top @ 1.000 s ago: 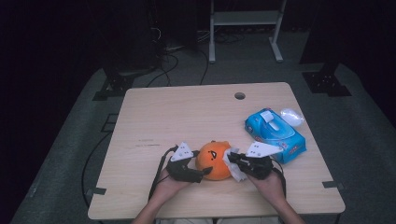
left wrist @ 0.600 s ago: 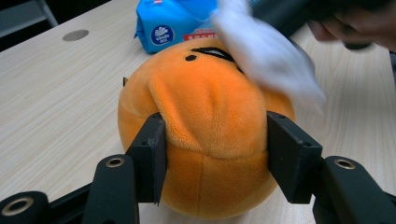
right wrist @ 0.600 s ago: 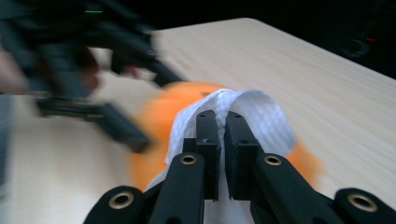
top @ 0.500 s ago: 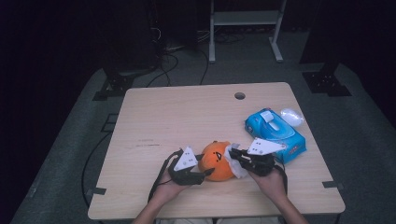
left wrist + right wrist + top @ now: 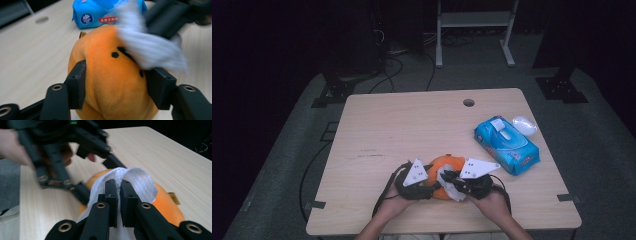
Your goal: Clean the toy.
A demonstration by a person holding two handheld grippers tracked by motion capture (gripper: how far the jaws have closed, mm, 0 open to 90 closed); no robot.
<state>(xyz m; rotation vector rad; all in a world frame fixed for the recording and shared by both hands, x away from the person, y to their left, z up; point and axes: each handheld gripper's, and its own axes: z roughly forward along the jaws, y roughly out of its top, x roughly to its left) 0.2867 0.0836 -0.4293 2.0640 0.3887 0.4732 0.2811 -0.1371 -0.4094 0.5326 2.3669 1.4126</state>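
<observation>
An orange plush toy with a black stitched face lies near the table's front edge. My left gripper holds it from the left; in the left gripper view its pads press into both sides of the plush. These jaws have just been closing in on the toy and then eased slightly. My right gripper is shut on a white wipe, which drapes over the top of the plush. The wipe is folded over between its jaws, and it appears blurred across the toy's face.
A blue pack of wipes lies at the right of the table, with a small clear plastic piece beside it. A cable hole sits near the far edge. A metal stand rises behind the table.
The right gripper has carried the wipe leftward over the plush. The left gripper's jaws have closed onto the toy's sides and the hand has shifted slightly.
</observation>
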